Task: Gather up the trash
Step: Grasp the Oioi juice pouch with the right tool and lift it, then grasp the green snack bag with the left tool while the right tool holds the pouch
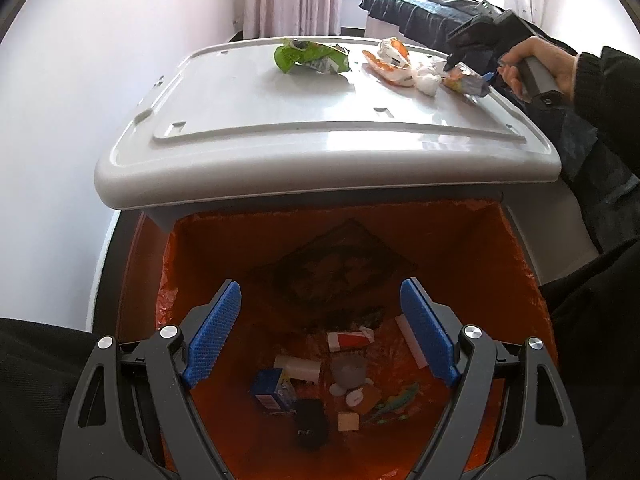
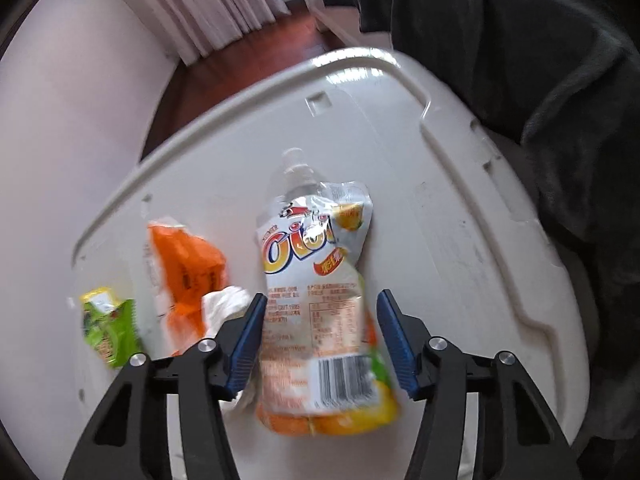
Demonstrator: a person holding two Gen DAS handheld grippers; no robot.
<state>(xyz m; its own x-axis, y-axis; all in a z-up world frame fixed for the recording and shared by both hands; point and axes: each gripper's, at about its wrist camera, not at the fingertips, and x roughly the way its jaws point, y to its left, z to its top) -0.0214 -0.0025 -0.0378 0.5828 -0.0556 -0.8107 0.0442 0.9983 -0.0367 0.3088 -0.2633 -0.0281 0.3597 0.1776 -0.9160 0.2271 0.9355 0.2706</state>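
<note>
A white and orange juice pouch [image 2: 316, 280] lies flat on the white plastic lid [image 2: 460, 220]. My right gripper [image 2: 322, 300] points down over it, its blue pads on either side of the pouch's lower half with a small gap on the right, so it is open. From the left wrist view, the same pouch [image 1: 466, 82] sits at the lid's far right under a person's hand [image 1: 536, 60]. My left gripper [image 1: 320, 292] hangs open and empty over the orange-lined bin [image 1: 440, 240].
An orange wrapper [image 2: 188, 272], a crumpled white tissue [image 2: 224, 304] and a green wrapper [image 2: 108, 328] lie left of the pouch. Several discarded items, among them a blue carton [image 1: 272, 390], sit on the bin's bottom. Dark cloth [image 2: 520, 40] borders the lid's right.
</note>
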